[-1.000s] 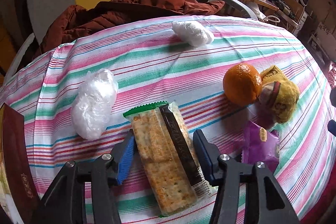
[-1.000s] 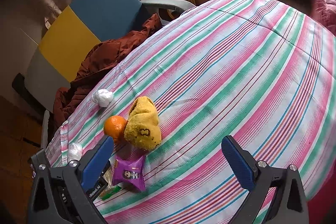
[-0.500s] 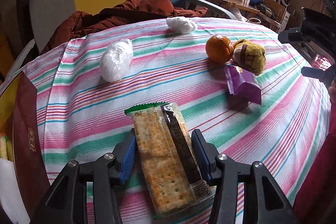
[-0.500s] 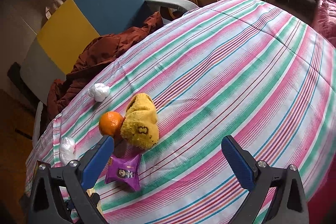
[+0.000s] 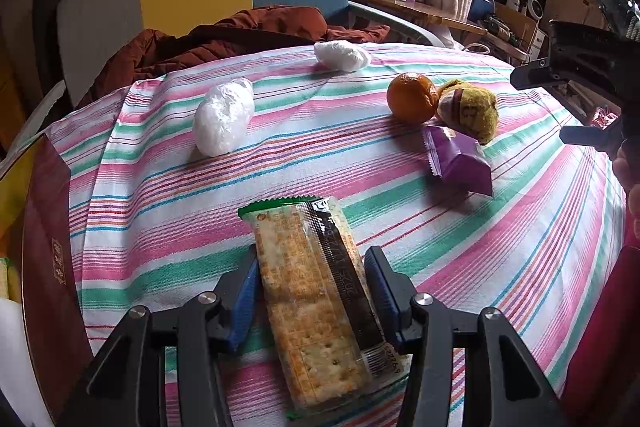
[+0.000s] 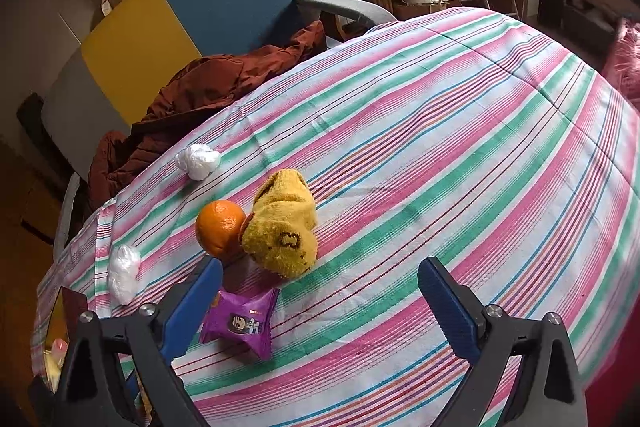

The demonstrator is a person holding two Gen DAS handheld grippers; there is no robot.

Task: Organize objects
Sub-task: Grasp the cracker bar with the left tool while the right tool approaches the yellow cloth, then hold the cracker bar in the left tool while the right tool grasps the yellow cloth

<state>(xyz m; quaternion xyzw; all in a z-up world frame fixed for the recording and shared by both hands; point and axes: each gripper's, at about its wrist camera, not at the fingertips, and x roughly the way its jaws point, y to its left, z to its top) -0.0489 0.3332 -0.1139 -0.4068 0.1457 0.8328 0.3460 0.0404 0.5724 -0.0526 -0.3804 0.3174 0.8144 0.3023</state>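
Left hand-held gripper (image 5: 312,291) now clamps crackers (image 5: 316,307), lifted back off the tabletop (image 5: 160,227). Right hand-held gripper (image 6: 320,303) wide open, empty, above purple packet (image 6: 240,323); orange (image 6: 220,227) touches sock (image 6: 284,231).

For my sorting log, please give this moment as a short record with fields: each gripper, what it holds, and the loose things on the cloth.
left gripper: shut on cracker packet, clear wrapper, green top edge
right gripper: open, holds nothing
surface: striped pink, green and white tablecloth
beside each other: round orange fruit, yellow fuzzy sock
near them: purple snack pouch
apart: two crumpled white plastic wads
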